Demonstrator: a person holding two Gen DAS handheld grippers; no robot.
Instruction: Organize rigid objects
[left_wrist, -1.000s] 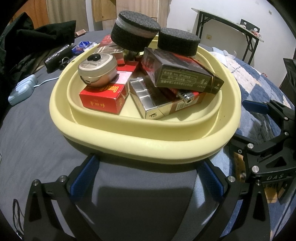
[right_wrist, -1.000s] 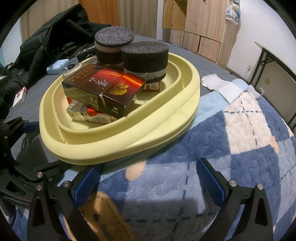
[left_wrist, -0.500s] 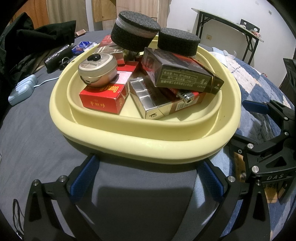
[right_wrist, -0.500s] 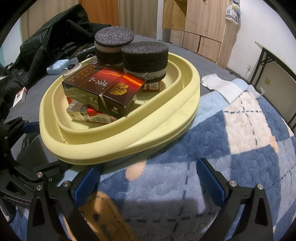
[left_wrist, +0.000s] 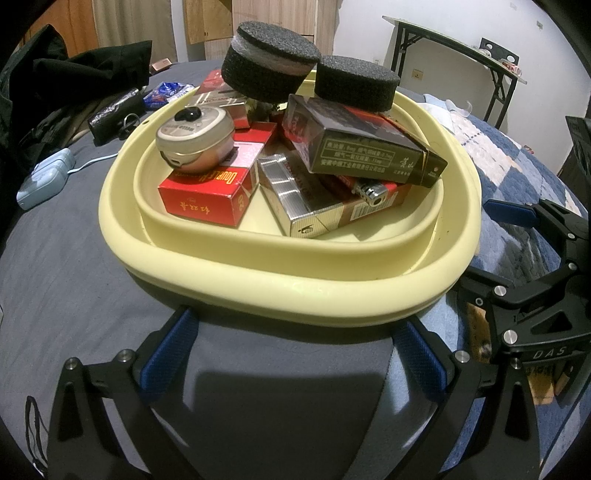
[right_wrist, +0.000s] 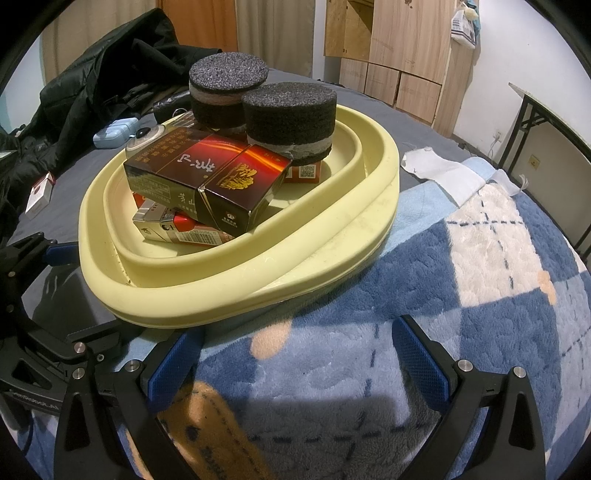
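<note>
A: How do the jaws stand?
B: Both spread wide, nothing between them. The left gripper (left_wrist: 295, 354) hangs over grey sheet (left_wrist: 74, 266), the right gripper (right_wrist: 295, 354) over a blue checked blanket (right_wrist: 480, 280).

A: Ahead of them?
B: The yellow basin (left_wrist: 295, 291), just beyond both sets of tips, straddling sheet and blanket. Further out: a black jacket (right_wrist: 110, 66), wooden cabinets (right_wrist: 402, 48), a folding table (left_wrist: 461, 48).

A: Inside it?
B: Heaped cigarette packs, a dark one (right_wrist: 207, 177) on top, a round tin (left_wrist: 195, 142), a lighter (left_wrist: 373, 194), two black foam discs (right_wrist: 290, 118).
</note>
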